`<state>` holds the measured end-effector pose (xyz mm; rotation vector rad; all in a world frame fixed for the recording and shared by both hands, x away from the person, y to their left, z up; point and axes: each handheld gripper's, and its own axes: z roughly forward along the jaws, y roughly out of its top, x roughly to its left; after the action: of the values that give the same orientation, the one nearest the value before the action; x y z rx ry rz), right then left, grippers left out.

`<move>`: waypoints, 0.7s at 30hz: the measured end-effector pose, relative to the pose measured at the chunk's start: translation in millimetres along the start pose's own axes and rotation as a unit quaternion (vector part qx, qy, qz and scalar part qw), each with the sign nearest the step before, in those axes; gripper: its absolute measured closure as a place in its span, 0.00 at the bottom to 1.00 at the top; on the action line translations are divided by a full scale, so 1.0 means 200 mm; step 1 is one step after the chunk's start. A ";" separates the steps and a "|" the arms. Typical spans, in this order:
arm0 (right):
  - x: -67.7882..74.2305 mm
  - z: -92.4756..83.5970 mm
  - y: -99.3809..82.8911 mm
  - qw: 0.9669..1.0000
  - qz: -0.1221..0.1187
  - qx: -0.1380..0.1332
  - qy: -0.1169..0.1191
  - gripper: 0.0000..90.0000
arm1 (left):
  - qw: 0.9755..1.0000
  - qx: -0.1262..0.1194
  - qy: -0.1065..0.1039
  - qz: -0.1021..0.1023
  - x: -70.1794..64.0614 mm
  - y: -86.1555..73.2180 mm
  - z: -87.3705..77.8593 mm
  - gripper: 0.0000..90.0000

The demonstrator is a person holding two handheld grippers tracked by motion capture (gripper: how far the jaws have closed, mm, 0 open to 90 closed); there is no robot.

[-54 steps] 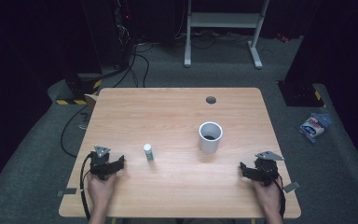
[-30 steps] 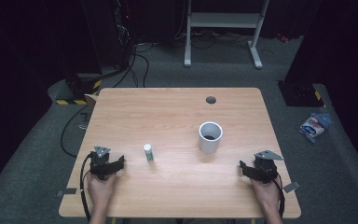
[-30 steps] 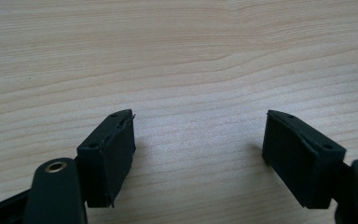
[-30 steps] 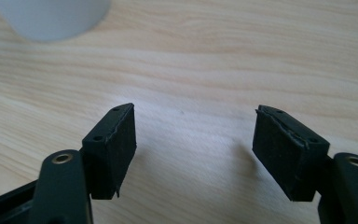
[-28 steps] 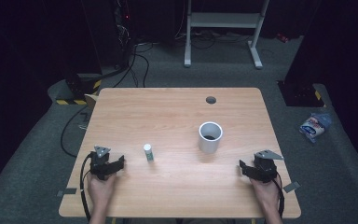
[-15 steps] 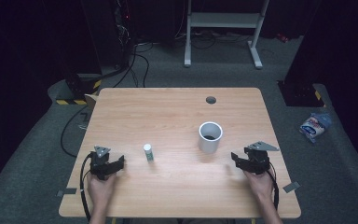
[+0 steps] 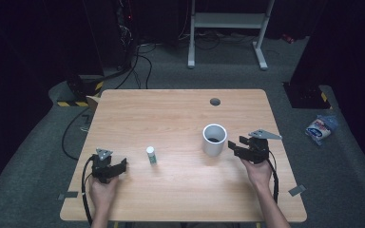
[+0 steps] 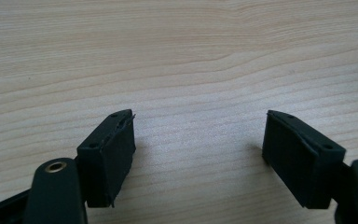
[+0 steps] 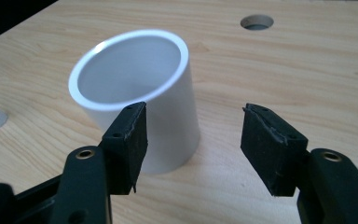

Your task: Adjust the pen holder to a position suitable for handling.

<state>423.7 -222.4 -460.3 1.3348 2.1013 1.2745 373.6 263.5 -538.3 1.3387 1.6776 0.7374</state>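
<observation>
Room: dark, grey carpet, black cables on the floor far left, a white metal stand (image 7: 228, 28) at the far side.
Table (image 7: 171, 114): light wood, with a round cable hole (image 7: 215, 101) near its far edge.
White cup (image 7: 214, 139): upright on the table, right of centre, open top; inside looks dark from above.
Small bottle (image 7: 150, 155): white, upright, left of centre, well apart from the cup.
Right hand-held gripper (image 7: 241, 146): just right of the cup, jaws pointing at it; jaws apart and have just been closing, nothing between the pads. In the right gripper view (image 9: 193, 144) the cup (image 9: 140, 93) stands just beyond the left jaw, not pinched.
Left hand-held gripper (image 7: 115, 167): near left of the table, left of the bottle; jaws wide apart over bare wood (image 8: 198, 149), holding nothing.
Floor, right: a crumpled blue-and-white packet (image 7: 319, 129).
</observation>
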 end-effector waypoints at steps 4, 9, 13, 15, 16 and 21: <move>0.01 0.02 0.04 1.000 0.002 0.000 0.000 0.46 | 1.000 0.000 0.000 0.000 0.00 0.00 0.00 0.28; 0.03 0.05 0.07 1.000 0.000 -0.005 0.003 0.48 | 1.000 -0.001 0.000 -0.001 0.00 0.00 0.00 0.28; 0.03 0.07 0.09 1.000 0.002 -0.005 0.003 0.50 | 1.000 -0.001 0.000 -0.001 0.00 0.00 0.00 0.28; 0.04 0.10 0.10 1.000 0.003 -0.002 0.007 0.51 | 1.000 -0.001 0.000 -0.001 0.00 0.00 0.00 0.28; 0.04 0.10 0.11 1.000 -0.001 -0.002 0.007 0.51 | 1.000 -0.001 0.000 -0.001 0.00 0.00 0.00 0.28; 0.04 0.13 0.12 1.000 -0.003 0.002 0.003 0.54 | 1.000 -0.001 0.000 -0.001 0.00 0.00 0.00 0.28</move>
<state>450.6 -198.3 -453.3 1.3277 2.1114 1.2754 373.8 263.4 -538.3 1.3355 1.6778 0.7383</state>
